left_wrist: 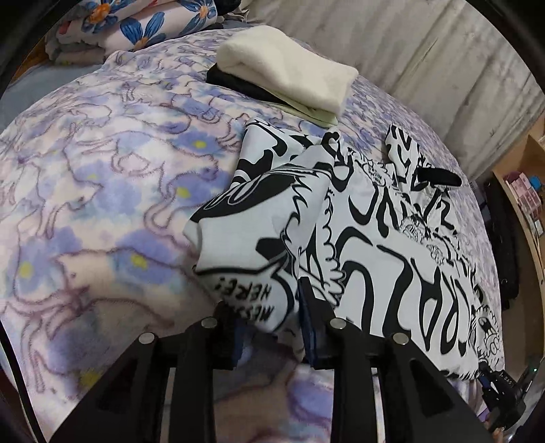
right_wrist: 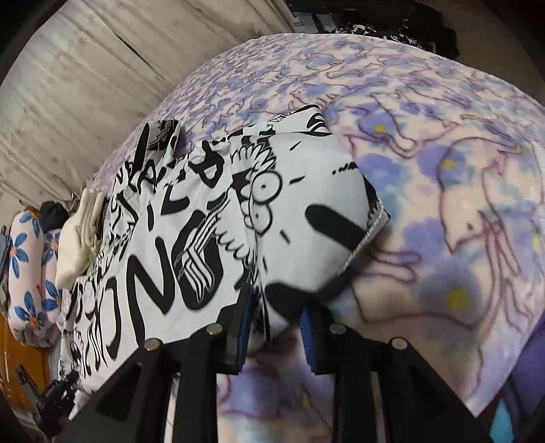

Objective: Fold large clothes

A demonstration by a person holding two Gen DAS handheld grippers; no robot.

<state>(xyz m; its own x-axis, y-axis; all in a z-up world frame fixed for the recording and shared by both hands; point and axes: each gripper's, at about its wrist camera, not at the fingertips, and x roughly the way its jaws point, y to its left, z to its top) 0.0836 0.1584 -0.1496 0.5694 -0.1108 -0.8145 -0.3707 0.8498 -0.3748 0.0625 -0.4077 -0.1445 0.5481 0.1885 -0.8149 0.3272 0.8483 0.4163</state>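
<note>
Spread under everything is a fleecy lavender-flowered blanket on the bed, and we work low over it. Nearest us, our left gripper has its jaws narrowed on a side fold of the black-and-white printed garment, cloth bunched between the blue pads. Our right gripper pinches the opposite side fold the same way, fabric filling the gap. The garment lies flat between the two grippers, its long axis running away from us toward the wall; both side flaps look drawn inward over the middle. We judge each hand equally near its own edge, so the coming move turns on carrying these flaps across the centre line. Bare blanket opens outward of both grippers. Farther off, a cream folded stack sits just beyond the garment's far end, limiting room there, with flowered bedding behind.
</note>
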